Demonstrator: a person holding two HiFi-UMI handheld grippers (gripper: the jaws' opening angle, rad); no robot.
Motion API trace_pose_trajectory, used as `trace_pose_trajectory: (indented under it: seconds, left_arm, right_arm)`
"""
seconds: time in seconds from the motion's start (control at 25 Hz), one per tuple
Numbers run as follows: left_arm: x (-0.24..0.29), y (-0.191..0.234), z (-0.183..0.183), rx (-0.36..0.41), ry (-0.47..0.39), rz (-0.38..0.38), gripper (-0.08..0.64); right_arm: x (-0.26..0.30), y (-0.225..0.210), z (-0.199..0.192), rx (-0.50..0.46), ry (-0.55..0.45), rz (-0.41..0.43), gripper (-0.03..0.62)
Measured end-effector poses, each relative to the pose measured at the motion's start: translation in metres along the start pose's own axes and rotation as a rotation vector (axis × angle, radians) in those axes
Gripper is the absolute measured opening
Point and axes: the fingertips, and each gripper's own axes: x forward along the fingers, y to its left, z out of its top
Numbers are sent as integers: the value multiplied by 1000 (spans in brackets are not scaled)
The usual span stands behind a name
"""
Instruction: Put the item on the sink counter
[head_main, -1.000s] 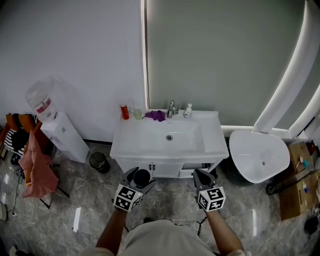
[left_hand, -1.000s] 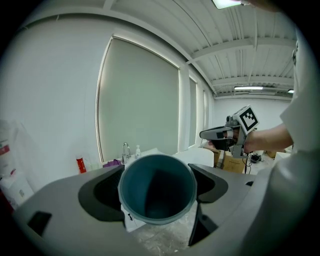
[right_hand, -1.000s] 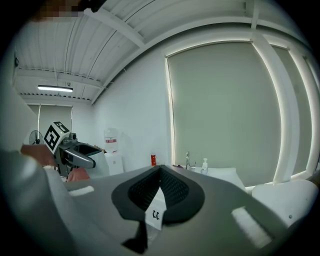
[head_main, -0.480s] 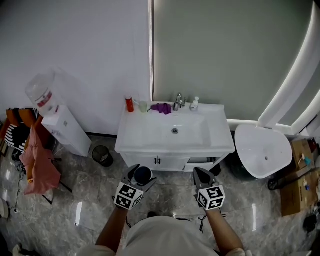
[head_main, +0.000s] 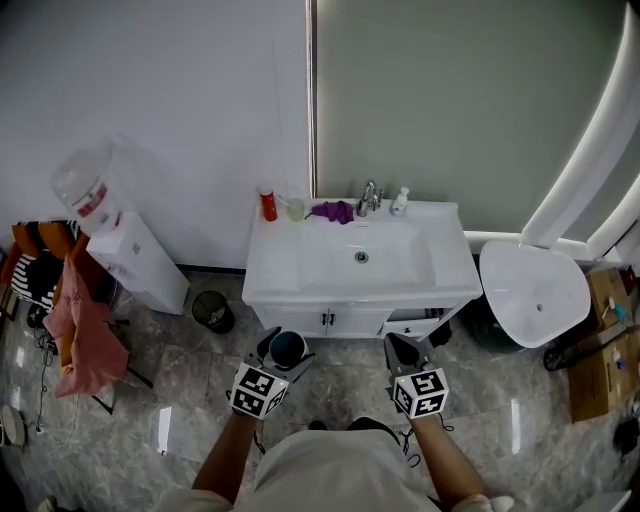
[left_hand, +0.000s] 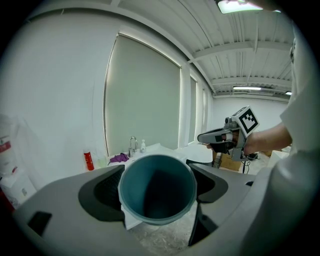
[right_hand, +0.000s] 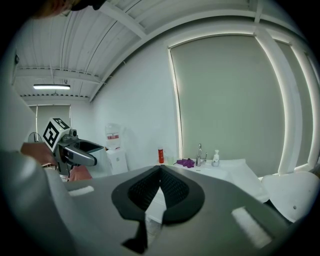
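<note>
My left gripper (head_main: 283, 351) is shut on a teal-blue cup (head_main: 287, 347), held upright with its mouth showing; the cup (left_hand: 158, 188) fills the space between the jaws of the left gripper (left_hand: 158, 190). My right gripper (head_main: 404, 350) is shut with nothing in it, its black pads (right_hand: 172, 189) meeting at the tips. Both hover over the floor just in front of the white sink counter (head_main: 445, 268). The sink counter (right_hand: 240, 170) stands ahead in the right gripper view.
On the counter's back edge stand a red bottle (head_main: 268, 203), a clear cup (head_main: 295, 208), a purple cloth (head_main: 333, 211), a tap (head_main: 369, 195) and a soap bottle (head_main: 400, 201). A water dispenser (head_main: 120, 240) and bin (head_main: 213, 310) are left; a white tub (head_main: 538, 294) is right.
The sink counter has shifted right and up in the head view. Both grippers keep their places in the frame, the left still holding the cup.
</note>
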Motion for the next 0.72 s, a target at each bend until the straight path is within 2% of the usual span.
trace_pose_trajectory:
  seconds: [0.44,0.72]
  left_arm:
    - [2,25,-6,-17,-6,1,397]
    - [20,49,-9,-43,14,28,397]
  right_arm:
    - [24,5,-10,18,45,-20,11]
    - [59,-5,-9,24,66,11,11]
